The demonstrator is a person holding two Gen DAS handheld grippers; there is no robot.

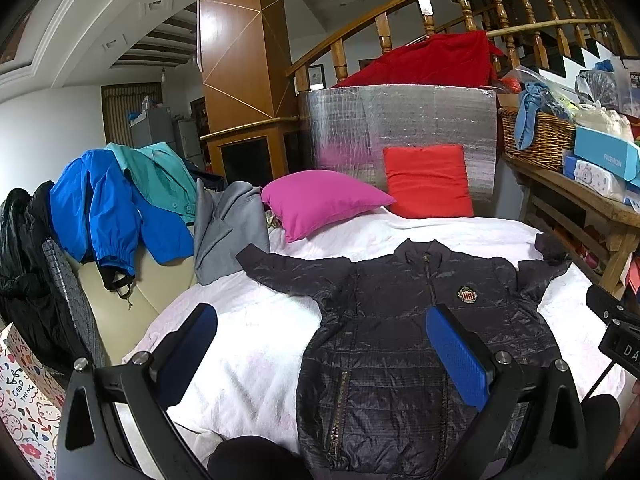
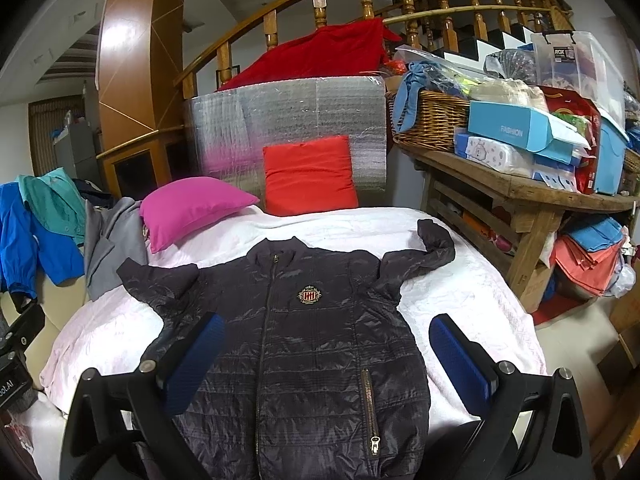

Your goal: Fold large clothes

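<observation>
A dark navy quilted jacket [image 1: 384, 336] lies front up and spread flat on a white bed cover [image 1: 248, 344], zipped, with a crest badge on the chest and both sleeves out to the sides. It also shows in the right wrist view [image 2: 312, 344]. My left gripper [image 1: 320, 352] is open and empty, held above the jacket's near left part. My right gripper [image 2: 326, 356] is open and empty, held above the jacket's lower middle. The right sleeve [image 2: 424, 252] bends upward near the bed's right edge.
A pink pillow [image 1: 320, 200] and a red pillow [image 1: 428, 180] lie at the bed's head against a silver panel. Blue, teal and grey garments [image 1: 120, 204] hang over a sofa on the left. A cluttered wooden table [image 2: 520, 188] stands on the right.
</observation>
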